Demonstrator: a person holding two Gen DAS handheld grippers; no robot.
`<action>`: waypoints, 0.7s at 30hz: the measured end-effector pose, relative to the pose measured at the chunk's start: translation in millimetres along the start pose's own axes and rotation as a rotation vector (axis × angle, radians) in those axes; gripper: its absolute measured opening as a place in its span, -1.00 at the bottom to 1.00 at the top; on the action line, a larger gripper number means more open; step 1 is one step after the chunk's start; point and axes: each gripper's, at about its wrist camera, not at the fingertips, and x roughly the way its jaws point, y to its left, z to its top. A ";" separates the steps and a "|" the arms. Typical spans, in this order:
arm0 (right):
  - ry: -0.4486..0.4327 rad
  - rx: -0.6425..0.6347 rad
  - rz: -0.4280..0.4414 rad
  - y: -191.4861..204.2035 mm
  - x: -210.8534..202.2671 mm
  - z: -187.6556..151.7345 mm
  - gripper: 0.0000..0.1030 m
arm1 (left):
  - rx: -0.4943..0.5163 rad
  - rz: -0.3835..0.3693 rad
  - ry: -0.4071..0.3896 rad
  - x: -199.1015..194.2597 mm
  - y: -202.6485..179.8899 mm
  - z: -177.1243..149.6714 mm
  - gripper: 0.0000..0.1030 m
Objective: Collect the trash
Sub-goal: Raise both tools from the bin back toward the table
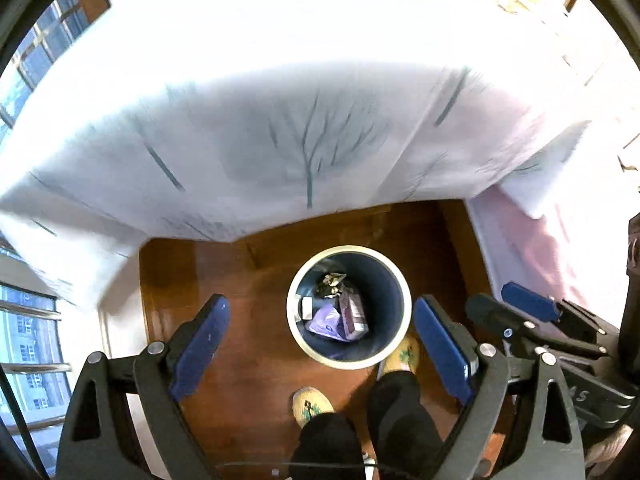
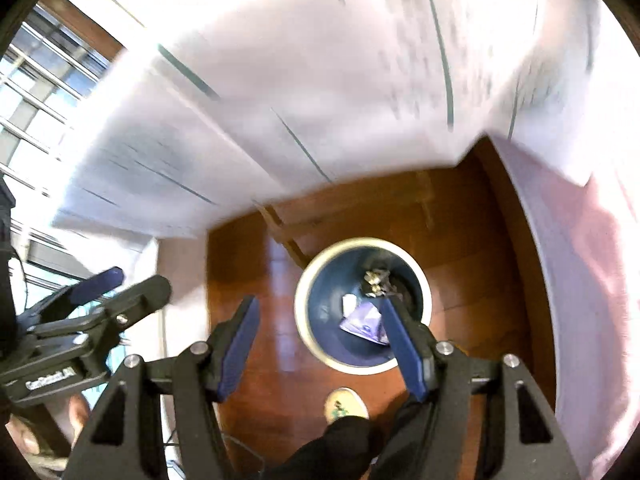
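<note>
While both grippers hang above the floor with nothing between their blue pads, the broad white tablecloth printed with grey-green branches [image 1: 304, 128] drapes ahead of and above the fingers, and its blurred hem in the right wrist view suggests quick motion; a swing forward could snag that cloth and drag whatever lies on the table. Below it, the dark polished wooden floor [image 1: 240, 288] looks glossy and probably slippery for the person's yellow patterned slippers [image 1: 402, 354], one of which touches the bin. A nudge from that foot could tip it. The round blue waste bin with a pale rim [image 1: 349, 307] sits between and just ahead of the left gripper [image 1: 322, 340] fingers, and under the right-hand finger of the right gripper [image 2: 326, 340]. Both grippers stand wide open, empty. Inside the bin lie a purple packet [image 1: 326, 320], a pink carton [image 1: 354, 312] and crumpled dark wrappers [image 1: 332, 282], so the trash seems already dropped; more remains hard to judge on the overexposed tabletop.
</note>
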 end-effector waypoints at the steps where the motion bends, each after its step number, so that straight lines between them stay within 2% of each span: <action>1: -0.012 0.000 0.009 7.2 -16.8 3.9 0.23 | 0.010 0.008 -0.001 -12.9 -0.3 4.4 0.79; 7: -0.095 -0.077 0.002 56.5 -104.4 24.8 0.24 | 0.044 0.013 -0.107 -100.6 -2.5 32.9 0.79; 13: -0.214 -0.172 -0.019 100.7 -176.2 49.1 0.24 | 0.045 0.013 -0.257 -185.3 -4.2 61.8 0.79; 18: -0.311 -0.237 -0.061 124.9 -216.0 72.5 0.24 | 0.039 0.053 -0.394 -238.4 -4.6 81.0 0.79; 21: -0.353 -0.279 -0.079 137.3 -230.3 90.5 0.24 | 0.019 0.048 -0.426 -254.8 -0.5 91.8 0.79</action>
